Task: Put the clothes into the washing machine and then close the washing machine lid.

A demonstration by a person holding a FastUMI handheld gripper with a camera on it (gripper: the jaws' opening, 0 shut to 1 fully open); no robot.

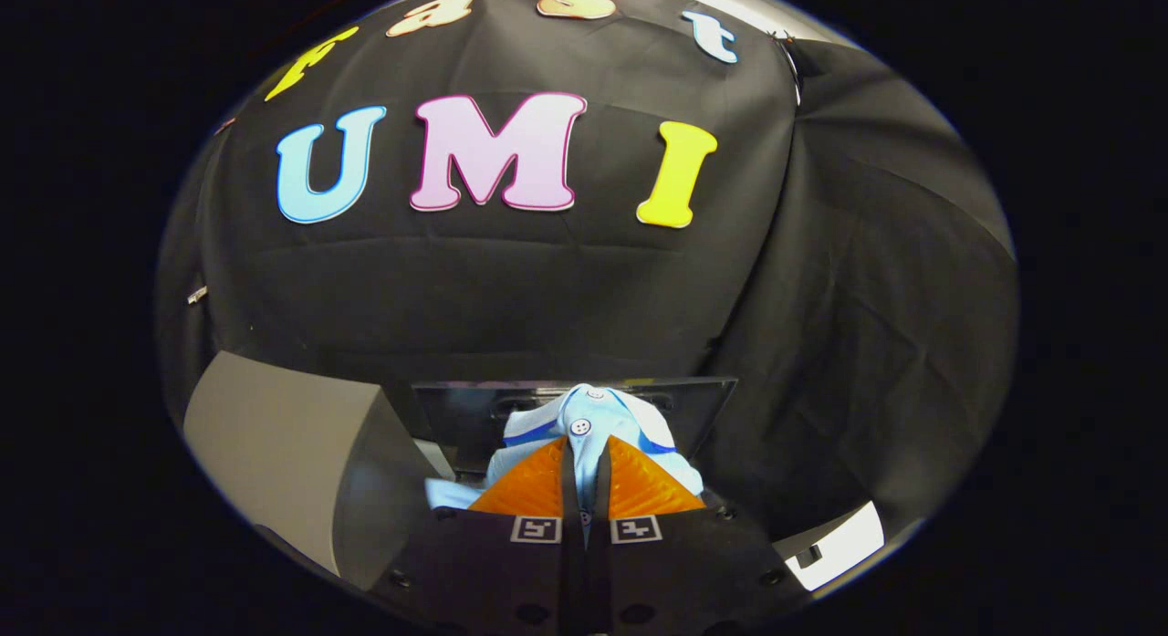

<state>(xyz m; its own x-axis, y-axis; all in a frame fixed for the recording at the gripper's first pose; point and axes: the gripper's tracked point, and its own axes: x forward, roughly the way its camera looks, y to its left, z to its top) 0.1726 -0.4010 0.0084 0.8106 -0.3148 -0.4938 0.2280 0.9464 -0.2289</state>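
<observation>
garment: light blue clothes (584, 422) with white trim and a white button, bunched up between the orange fingers (538, 485) and spilling just ahead of them
gripper: the gripper (585, 476) has its fingers drawn nearly together with the cloth pinched in the narrow gap, so it's clamped on the fabric
hang: folds bulge out on both sides of the fingers, a pale flap trails off to the left below them
washing machine: grey washing machine (274, 444) body sits to the left and below the gripper; whether the drum mouth is under the load i cannot tell
lid: dark glossy washing machine lid (456, 412) stands raised just beyond the garment
risk: that loose flap looks likely to drape over the rim, and the lid would then shut on cloth
risk two: grip is on a thin fold near the button, so a quick swing could let it slide out early
risk three: the raised lid is close ahead, a push forward could knock it
</observation>
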